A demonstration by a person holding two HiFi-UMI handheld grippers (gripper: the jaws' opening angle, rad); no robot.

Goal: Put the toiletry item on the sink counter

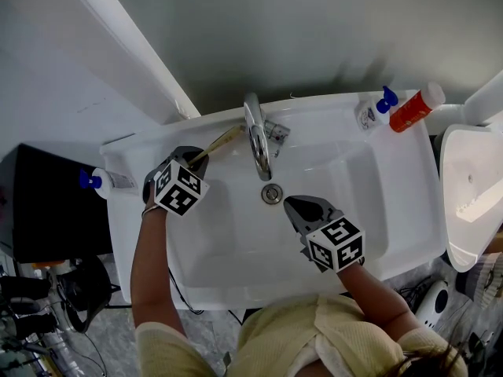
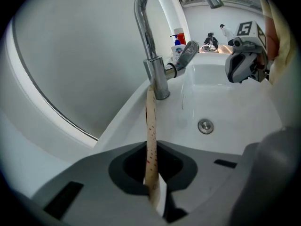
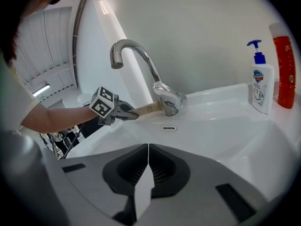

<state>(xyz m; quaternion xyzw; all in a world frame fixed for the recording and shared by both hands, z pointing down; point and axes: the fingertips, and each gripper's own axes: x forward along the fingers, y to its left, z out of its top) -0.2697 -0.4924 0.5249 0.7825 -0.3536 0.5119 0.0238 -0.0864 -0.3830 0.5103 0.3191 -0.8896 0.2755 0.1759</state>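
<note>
The left gripper (image 1: 189, 161) had its jaws pinched tight on one end of a flat tan toiletry item (image 1: 216, 145). The item stuck out long and thin over the back left of the white sink (image 1: 314, 108). Its far end was right by the bottom of the shiny faucet (image 1: 255, 136). I could not tell if it touched. The right gripper (image 1: 297, 208) was closed with nothing in it, and it hung over the bowl near the drain (image 1: 272, 194).

Here is what I think could have gone wrong.

- The item was held only at one end, so it could have swung or slipped out if it was bumped.
- The faucet was very close. A push forward could have jammed the tip against it and bent the item or twisted it in the jaws.
- The flat part of the counter beside the faucet looked narrow, and it sloped into the bowl. If the jaws let go too far out, the item could have slid down toward the drain.
- The right gripper was well apart from the item, so it could not have caught it.

The blue pump soap bottle (image 1: 369, 110) and the red bottle (image 1: 415, 107) stood far off on the back right corner, so they were likely safe.
</note>
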